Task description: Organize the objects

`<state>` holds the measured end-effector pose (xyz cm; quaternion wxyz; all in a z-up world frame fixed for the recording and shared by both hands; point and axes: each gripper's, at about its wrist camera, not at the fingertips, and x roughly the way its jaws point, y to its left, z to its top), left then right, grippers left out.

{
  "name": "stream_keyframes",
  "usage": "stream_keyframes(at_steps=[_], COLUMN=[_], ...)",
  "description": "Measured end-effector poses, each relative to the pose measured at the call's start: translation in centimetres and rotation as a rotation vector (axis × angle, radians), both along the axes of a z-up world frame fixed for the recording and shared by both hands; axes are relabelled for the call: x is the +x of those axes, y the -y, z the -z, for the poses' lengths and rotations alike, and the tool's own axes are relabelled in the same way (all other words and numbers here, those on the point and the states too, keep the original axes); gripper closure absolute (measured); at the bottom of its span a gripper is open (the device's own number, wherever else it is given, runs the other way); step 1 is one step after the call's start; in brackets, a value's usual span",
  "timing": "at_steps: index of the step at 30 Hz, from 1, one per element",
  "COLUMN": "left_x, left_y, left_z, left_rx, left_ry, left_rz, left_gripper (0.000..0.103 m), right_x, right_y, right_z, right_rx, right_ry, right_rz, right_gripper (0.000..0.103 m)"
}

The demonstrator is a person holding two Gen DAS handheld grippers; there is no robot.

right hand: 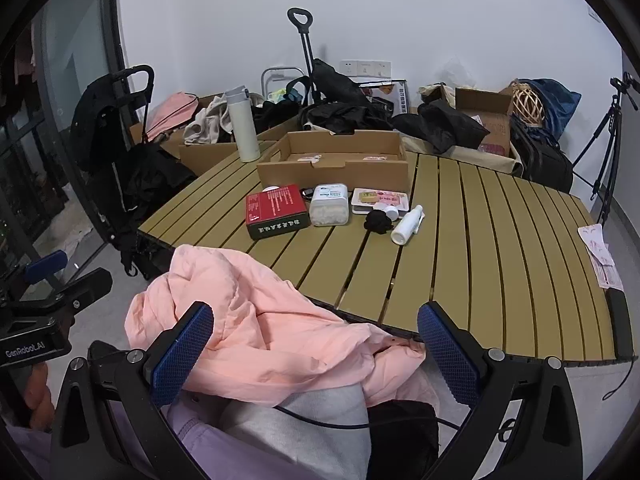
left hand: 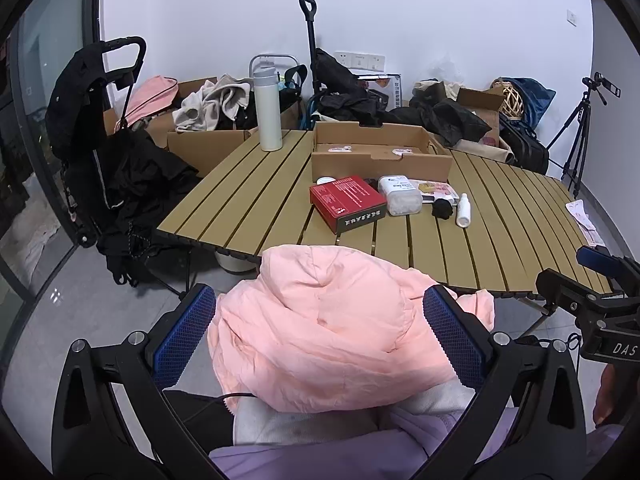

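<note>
On the slatted table [left hand: 256, 200] [right hand: 500, 248] lie a red box [left hand: 347, 202] [right hand: 277, 210], a clear cotton-swab tub [left hand: 399, 195] [right hand: 329, 205], a flat pink packet [left hand: 436, 189] [right hand: 380, 199], a black scrunchie [left hand: 442, 209] [right hand: 377, 221] and a small white bottle [left hand: 464, 210] [right hand: 407, 225]. An open cardboard box [left hand: 380, 154] [right hand: 334, 158] stands behind them. My left gripper [left hand: 320, 336] is open, above a pink jacket [left hand: 332, 332] [right hand: 256, 320] on a lap. My right gripper [right hand: 314, 354] is open, also over the jacket.
A white thermos [left hand: 268, 110] [right hand: 242, 124] stands at the table's far left. Cartons, clothes, a black stroller [left hand: 108, 148] and a trolley handle [left hand: 310, 40] crowd the back wall. A tripod [left hand: 580, 136] stands right. A dark phone [right hand: 620, 320] and papers [right hand: 600, 256] lie at the table's right edge.
</note>
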<state>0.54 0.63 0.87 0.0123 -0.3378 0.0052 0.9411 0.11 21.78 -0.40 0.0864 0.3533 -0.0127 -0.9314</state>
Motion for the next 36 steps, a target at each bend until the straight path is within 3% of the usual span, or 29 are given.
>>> stream_keyframes(at_steps=[36], left_x=[0.04], left_y=[0.02], left_z=[0.01], left_rx=[-0.001], left_ry=[-0.002], left_rz=[0.024], left_gripper=[0.000], right_x=[-0.06], right_y=[0.17], right_z=[0.14], right_rx=[0.003], right_ry=[0.003], right_rz=[-0.003], right_gripper=[0.000])
